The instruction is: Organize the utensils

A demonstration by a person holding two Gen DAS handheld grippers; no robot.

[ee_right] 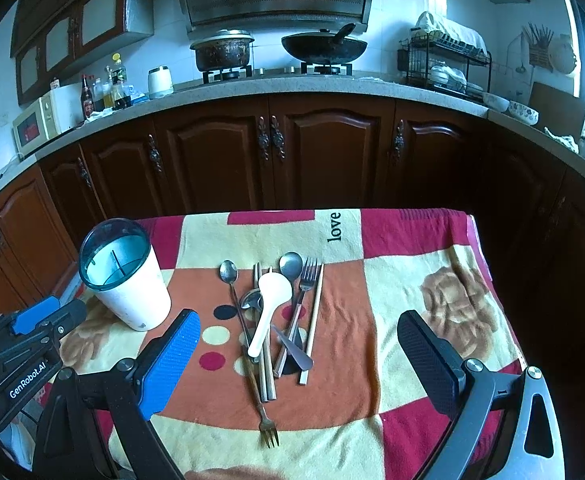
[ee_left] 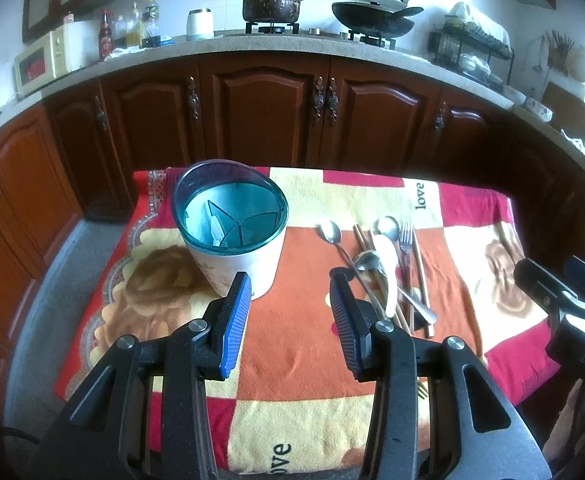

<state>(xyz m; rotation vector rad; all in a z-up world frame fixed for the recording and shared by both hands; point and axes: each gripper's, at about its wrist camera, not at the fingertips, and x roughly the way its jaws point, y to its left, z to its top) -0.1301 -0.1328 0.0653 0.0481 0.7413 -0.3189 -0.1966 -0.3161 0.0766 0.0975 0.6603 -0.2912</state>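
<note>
A white utensil holder (ee_left: pixel 234 240) with a teal rim and inner dividers stands on the left of the blanket-covered table; it also shows in the right wrist view (ee_right: pixel 126 280). A pile of utensils (ee_right: pixel 276 312) lies mid-table: a white rice spoon (ee_right: pixel 270 300), metal spoons, forks and chopsticks; the pile shows in the left wrist view (ee_left: pixel 384 272) too. My left gripper (ee_left: pixel 290 292) is open and empty, above the cloth between holder and pile. My right gripper (ee_right: pixel 298 344) is open and empty, hovering above the near end of the pile.
A patterned blanket (ee_right: pixel 372 320) covers the small table. Dark wooden cabinets (ee_right: pixel 292 152) and a counter with stove, pots, microwave (ee_right: pixel 40 120) and dish rack stand behind. The floor (ee_left: pixel 52 280) drops off at the table's left.
</note>
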